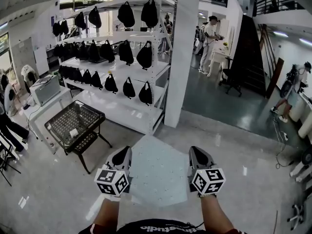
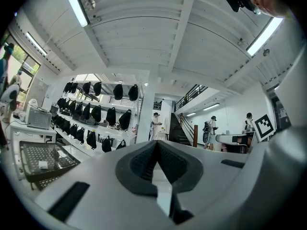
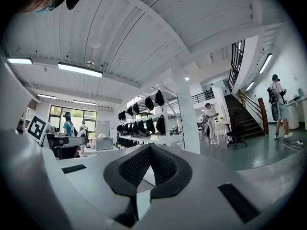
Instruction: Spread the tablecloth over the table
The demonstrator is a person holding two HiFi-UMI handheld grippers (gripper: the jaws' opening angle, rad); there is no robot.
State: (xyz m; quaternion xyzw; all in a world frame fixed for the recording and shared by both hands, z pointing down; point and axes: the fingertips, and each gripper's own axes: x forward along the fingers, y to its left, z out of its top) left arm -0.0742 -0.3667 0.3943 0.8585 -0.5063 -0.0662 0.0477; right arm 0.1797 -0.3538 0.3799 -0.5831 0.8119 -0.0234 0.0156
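Note:
A pale tablecloth [image 1: 158,172] is held stretched out in the air in front of me, between my two grippers. My left gripper [image 1: 122,157] is shut on the cloth's left edge and my right gripper [image 1: 197,156] is shut on its right edge. In the left gripper view the jaws [image 2: 157,145] meet at the tip with a pale strip of cloth [image 2: 160,178] between the dark pads. The right gripper view shows the same: the jaws [image 3: 149,147] are closed over a pale strip [image 3: 147,175]. A black wire-mesh table [image 1: 75,126] stands to the left, apart from the cloth.
White shelving [image 1: 122,67] hung with black bags stands ahead on the left, next to a white pillar [image 1: 183,57]. A white table with a box-like machine [image 1: 45,89] is at the far left. People stand in the background near the stairs [image 1: 248,52].

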